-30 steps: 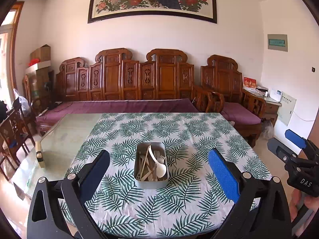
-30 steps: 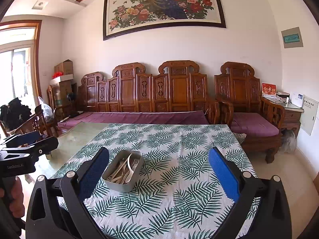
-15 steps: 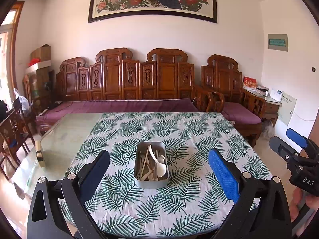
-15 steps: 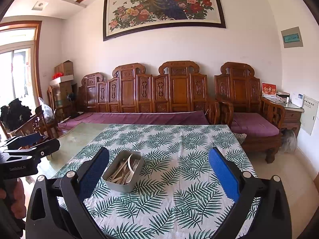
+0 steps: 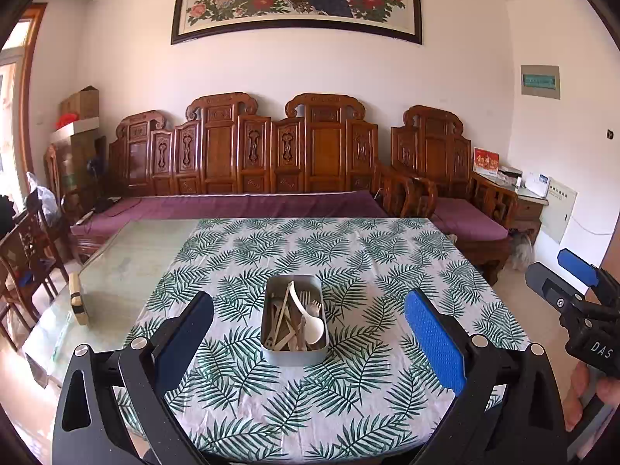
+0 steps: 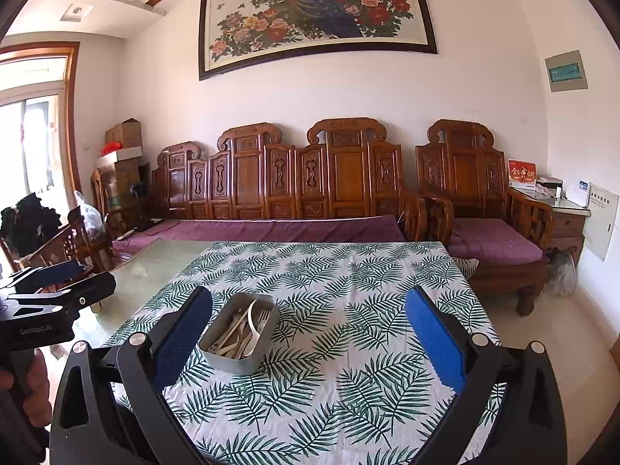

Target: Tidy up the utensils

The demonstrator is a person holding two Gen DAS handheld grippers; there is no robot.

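While both tools (image 5: 308,331) stay spread, tin (image 5: 293,319) unmoved

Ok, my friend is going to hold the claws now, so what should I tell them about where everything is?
Left claw: open, empty, held back from the metal tin, which sits straight ahead of it.
Right claw: open, empty, tin ahead to its left.
The tin stands on the leaf-print tablecloth, with a white spoon, a fork and pale sticks jumbled inside.
Done: nothing yet.
Left: take the utensils out and sort them.
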